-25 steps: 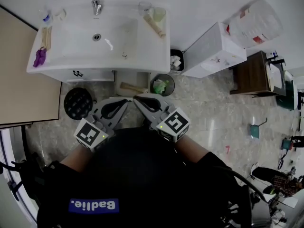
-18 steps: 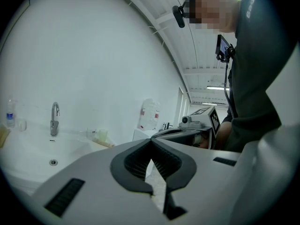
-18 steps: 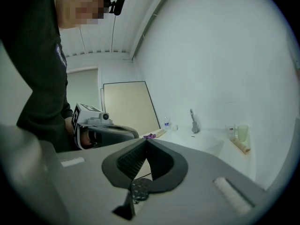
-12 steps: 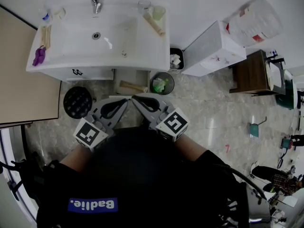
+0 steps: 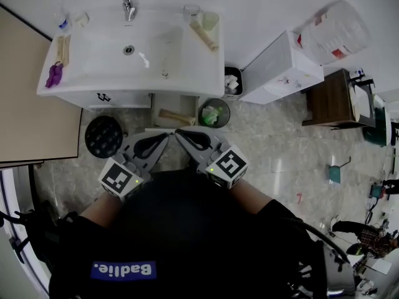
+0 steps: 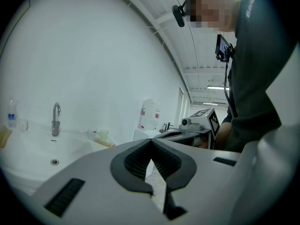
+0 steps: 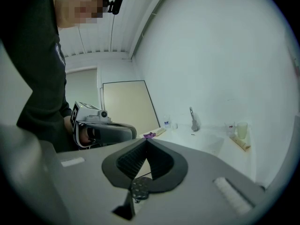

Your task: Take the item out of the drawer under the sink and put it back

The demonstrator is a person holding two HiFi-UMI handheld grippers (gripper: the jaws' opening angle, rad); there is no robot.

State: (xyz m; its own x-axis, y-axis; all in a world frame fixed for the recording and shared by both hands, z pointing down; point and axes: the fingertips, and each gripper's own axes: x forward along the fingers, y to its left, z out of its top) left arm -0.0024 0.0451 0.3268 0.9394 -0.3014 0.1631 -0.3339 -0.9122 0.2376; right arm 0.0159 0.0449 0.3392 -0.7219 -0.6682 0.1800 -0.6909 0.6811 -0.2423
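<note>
head view showed the drawer [image 5: 177, 101] under the sink [image 5: 156, 83] pulled open, with a beige stick-shaped item [image 5: 176, 115] lying inside on its floor. item looked like a tube or roll; too small to tell which, maybe a soft squeeze tube. its long axis ran left to right across the drawer, roughly along the sink's front edge, with the right end dipped slightly toward the person. could not tell which end was the cap.

judged light, likely smooth and a bit slippery. if a tube, it would dent under a hard squeeze. best hold would be mid-length, jaws across the short axis, so it does not tip or roll.

left gripper [image 5: 163, 136] and right gripper [image 5: 181, 132] hung side by side just in front of the drawer, above the floor, tips aimed at it. left gripper view showed its jaws pressed together with nothing between them. right gripper view showed the same.

item in the open drawer fits either not lifted out or already returned. a round bin [image 5: 227, 112] stood just right of the drawer.
</note>
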